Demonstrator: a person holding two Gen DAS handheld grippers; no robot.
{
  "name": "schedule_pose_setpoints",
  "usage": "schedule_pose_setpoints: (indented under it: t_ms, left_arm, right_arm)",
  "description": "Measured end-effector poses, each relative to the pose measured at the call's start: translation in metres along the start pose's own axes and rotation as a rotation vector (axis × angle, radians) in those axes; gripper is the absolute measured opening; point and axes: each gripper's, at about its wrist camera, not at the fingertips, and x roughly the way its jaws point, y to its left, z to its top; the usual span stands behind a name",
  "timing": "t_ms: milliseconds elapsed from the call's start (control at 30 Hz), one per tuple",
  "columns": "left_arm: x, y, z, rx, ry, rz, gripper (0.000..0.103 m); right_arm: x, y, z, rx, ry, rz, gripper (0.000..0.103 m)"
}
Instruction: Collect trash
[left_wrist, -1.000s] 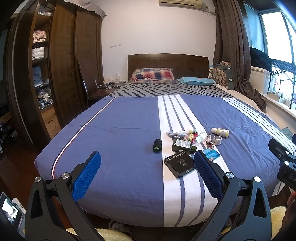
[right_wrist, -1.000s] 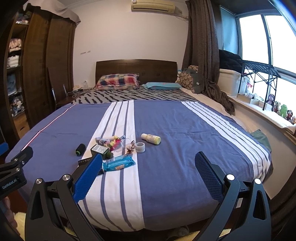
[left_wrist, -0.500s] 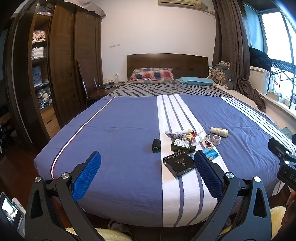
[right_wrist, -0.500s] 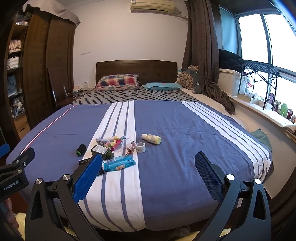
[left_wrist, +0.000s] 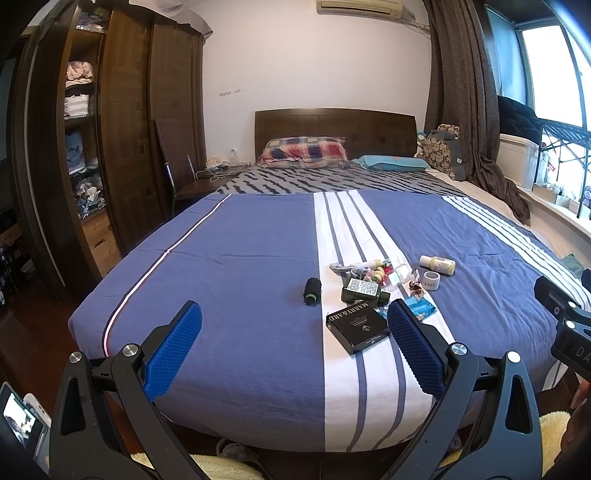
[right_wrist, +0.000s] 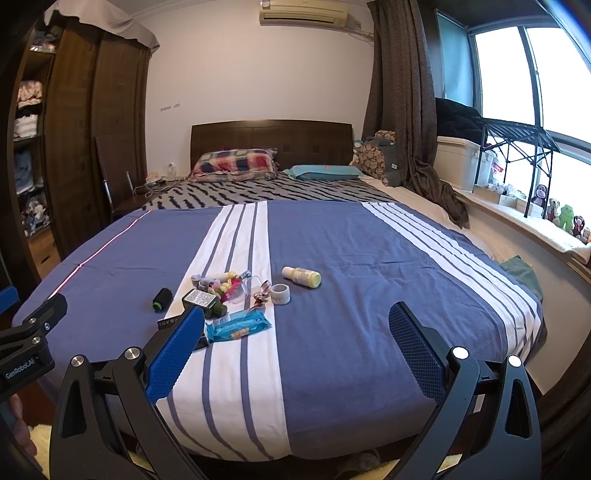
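Observation:
A cluster of small items lies on the bed's white stripe: a black box (left_wrist: 357, 326), a dark green bottle (left_wrist: 364, 290), a black roll with a green end (left_wrist: 311, 290), a blue wet-wipe packet (right_wrist: 238, 324), a white tape ring (right_wrist: 280, 294), a yellow bottle (right_wrist: 303, 276) and a clear bag of colourful bits (right_wrist: 225, 283). My left gripper (left_wrist: 293, 328) is open, held short of the bed's foot edge with nothing between its blue pads. My right gripper (right_wrist: 297, 332) is open too, likewise empty, to the right of the cluster.
The blue striped bedspread (left_wrist: 240, 266) covers a wide bed with pillows (left_wrist: 304, 149) and a headboard behind. A wooden wardrobe (left_wrist: 110, 147) and a chair (left_wrist: 173, 166) stand left. Curtains, a windowsill with toys (right_wrist: 561, 218) and a storage box stand right. A phone (left_wrist: 18, 424) sits low left.
Both views have drifted slightly; the left view shifted a little so the items sit marginally further left. Both grippers stay open and nothing on the bed has moved.

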Motion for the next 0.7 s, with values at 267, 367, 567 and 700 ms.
schedule_pose_setpoints:
  t_ms: [267, 367, 567, 700]
  left_arm:
    - [-0.0005, 0.0001, -0.0003, 0.0, -0.001, 0.0, 0.095]
    - [-0.0005, 0.0003, -0.0004, -0.001, -0.001, 0.0, 0.095]
    - [-0.0002, -0.0007, -0.0004, 0.001, -0.001, 0.0, 0.095]
    - [-0.0011, -0.0005, -0.0004, 0.0, -0.002, 0.0, 0.095]
  right_arm:
    - [-0.0003, -0.0002, 0.0, 0.001, -0.001, 0.0, 0.1]
    - [-0.0003, 0.0002, 0.0001, 0.001, -0.001, 0.001, 0.1]
    - [-0.0012, 0.0007, -0.0005, 0.0, 0.001, 0.002, 0.1]
    - [-0.0023, 0.0008, -0.0007, -0.001, 0.001, 0.003, 0.1]
